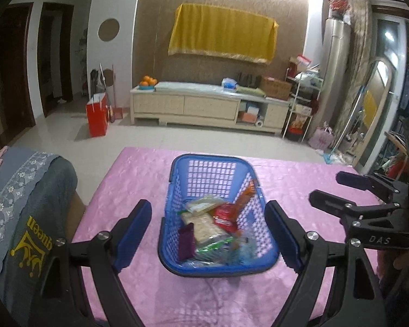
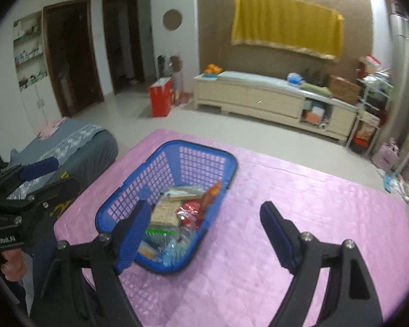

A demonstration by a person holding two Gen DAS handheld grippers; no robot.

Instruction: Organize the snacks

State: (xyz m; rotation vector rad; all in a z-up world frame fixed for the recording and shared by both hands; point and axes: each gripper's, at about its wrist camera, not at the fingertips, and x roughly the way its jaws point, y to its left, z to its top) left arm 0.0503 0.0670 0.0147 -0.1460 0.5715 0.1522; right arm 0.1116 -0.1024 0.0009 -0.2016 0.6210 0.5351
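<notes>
A blue plastic basket (image 1: pixel 177 179) stands on a table under a pink cloth (image 1: pixel 139 174). Several snack packets lie inside, among them a cracker pack (image 1: pixel 204 224), a red packet (image 1: pixel 226 216), a purple packet (image 1: pixel 186 241) and an orange packet (image 1: pixel 246 193). My left gripper (image 1: pixel 208 234) is open and empty, its fingers on either side of the basket's near end, above it. My right gripper (image 2: pixel 204 231) is open and empty, right of the basket (image 2: pixel 161 163). The right gripper also shows in the left wrist view (image 1: pixel 330 188).
A grey chair with a lace cover (image 1: pixel 27 190) stands left of the table. Beyond the table are a tiled floor, a red bag (image 1: pixel 96 115) and a cream cabinet (image 1: pixel 210 103). The pink cloth (image 2: pixel 300 190) runs bare right of the basket.
</notes>
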